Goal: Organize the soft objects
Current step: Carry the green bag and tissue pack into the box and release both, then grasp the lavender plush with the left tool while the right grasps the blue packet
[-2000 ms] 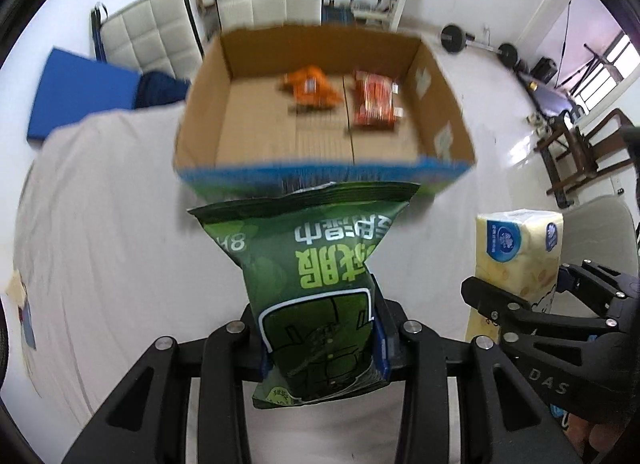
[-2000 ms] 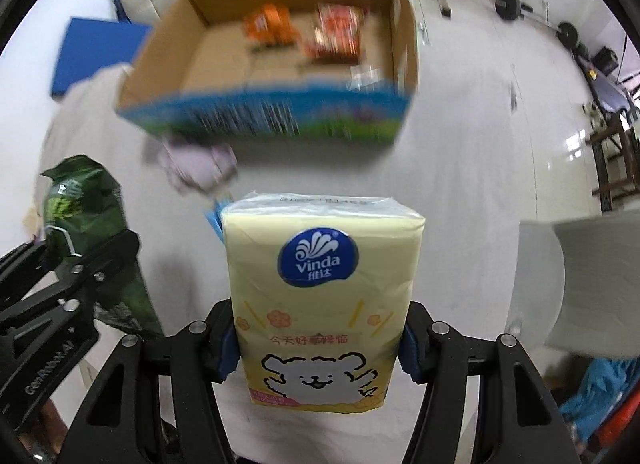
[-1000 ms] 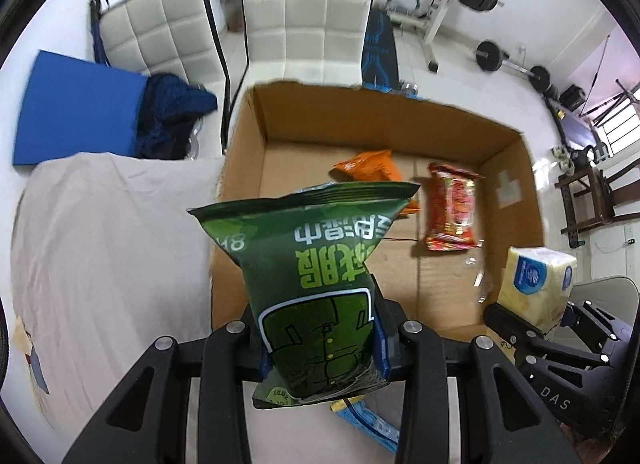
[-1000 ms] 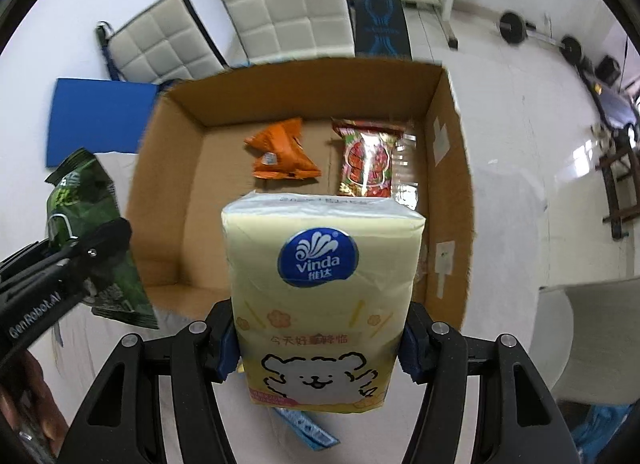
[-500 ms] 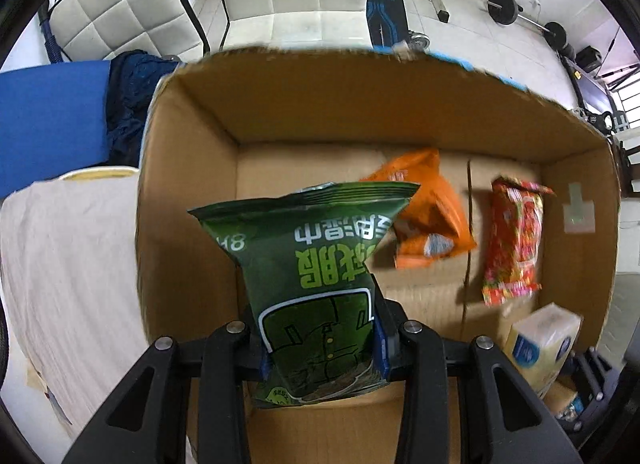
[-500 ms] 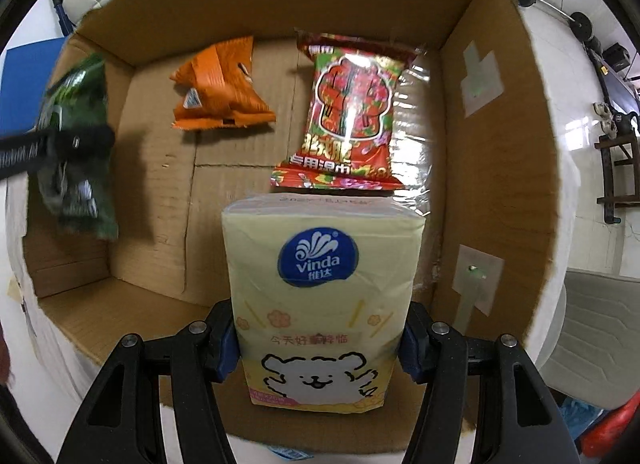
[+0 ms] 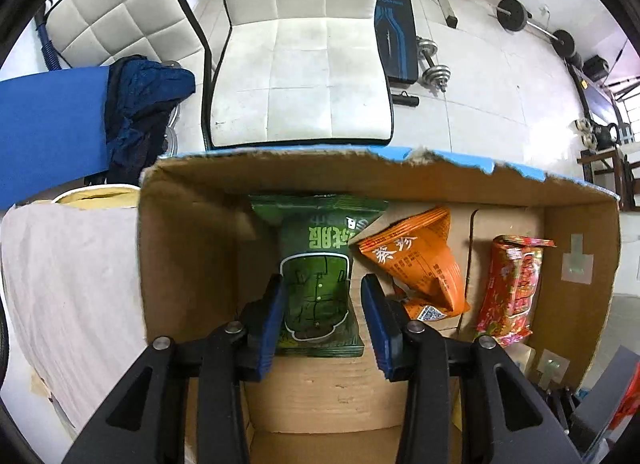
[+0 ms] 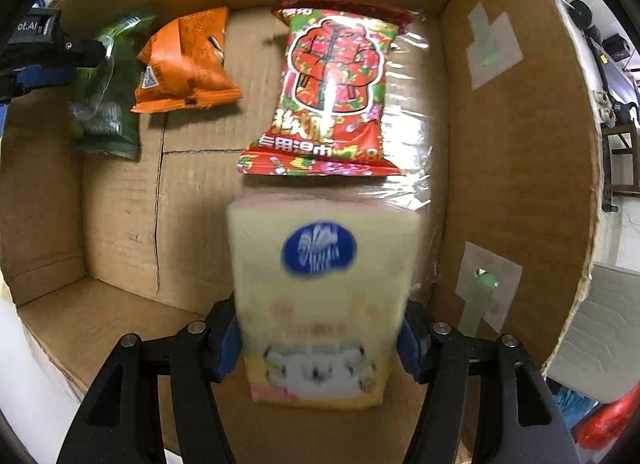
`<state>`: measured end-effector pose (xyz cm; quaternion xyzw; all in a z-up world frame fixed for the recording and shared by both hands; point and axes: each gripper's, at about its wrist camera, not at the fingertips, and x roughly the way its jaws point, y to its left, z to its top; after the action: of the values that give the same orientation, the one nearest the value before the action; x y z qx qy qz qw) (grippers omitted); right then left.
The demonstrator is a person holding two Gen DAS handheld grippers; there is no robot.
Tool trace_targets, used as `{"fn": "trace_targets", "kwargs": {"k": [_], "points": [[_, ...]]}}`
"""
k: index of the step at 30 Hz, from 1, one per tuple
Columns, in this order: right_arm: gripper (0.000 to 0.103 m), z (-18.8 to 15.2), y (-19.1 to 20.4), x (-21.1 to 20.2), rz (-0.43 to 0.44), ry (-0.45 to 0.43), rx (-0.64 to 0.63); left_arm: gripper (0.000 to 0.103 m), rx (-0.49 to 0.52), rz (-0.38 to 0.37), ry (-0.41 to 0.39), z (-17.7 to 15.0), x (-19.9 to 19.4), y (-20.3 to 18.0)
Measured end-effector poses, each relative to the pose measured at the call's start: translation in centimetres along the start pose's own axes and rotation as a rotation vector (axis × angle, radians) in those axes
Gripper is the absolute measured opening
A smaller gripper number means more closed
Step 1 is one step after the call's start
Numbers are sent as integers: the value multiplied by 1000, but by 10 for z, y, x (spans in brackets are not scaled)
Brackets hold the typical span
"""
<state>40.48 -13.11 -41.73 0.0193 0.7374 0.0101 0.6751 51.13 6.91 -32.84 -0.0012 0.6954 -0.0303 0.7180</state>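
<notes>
Both views are bright and evenly lit by diffuse daylight, with strong fisheye curvature and black vignetting at the rims. Left wrist view is sharp; soft shadow falls inside the cardboard box (image 7: 188, 248) left of the jaws. Right wrist view shows motion blur on the tissue pack (image 8: 320, 296) between the jaws, and glare on clear wrapping (image 8: 408, 135) ahead of them.

The box (image 8: 516, 167) floor is bare at the near left; the orange bag (image 8: 186, 63) and red pack (image 8: 332, 99) fill the back.
</notes>
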Motion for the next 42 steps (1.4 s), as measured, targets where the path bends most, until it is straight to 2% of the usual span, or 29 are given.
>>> {"fn": "trace_targets", "kwargs": {"k": [7,17,22,26,28,30,31,32,34,39,42], "points": [[68,-3,-5,-22,3,-49,7,39,4,11,-39,-15,-23,-1],[68,-27,1,-61,-4,-128,18,43,47,18,-152,-82,-75,-7],[68,-42,10,-84,-27,-177,14,67,68,44,-213,-126,-101,-11],[68,-61,13,-101,-39,-213,10,75,69,50,-256,-153,-116,-11],[68,-72,15,-111,-43,-233,8,90,62,47,-278,-166,-125,-11],[68,-82,18,-119,-50,-251,2,95,56,43,-301,-175,-133,-11],[73,-88,20,-124,-50,-264,0,98,50,43,-310,-180,-136,-12],[83,-92,21,-128,-46,-274,-2,99,47,37,-318,-185,-140,-12],[93,-100,24,-137,-40,-294,-4,99,34,29,-328,-193,-145,-11],[94,-119,27,-158,-41,-336,9,100,11,29,-366,-213,-161,-9],[99,-128,27,-171,-57,-373,23,100,-10,29,-391,-224,-170,-6]]}}
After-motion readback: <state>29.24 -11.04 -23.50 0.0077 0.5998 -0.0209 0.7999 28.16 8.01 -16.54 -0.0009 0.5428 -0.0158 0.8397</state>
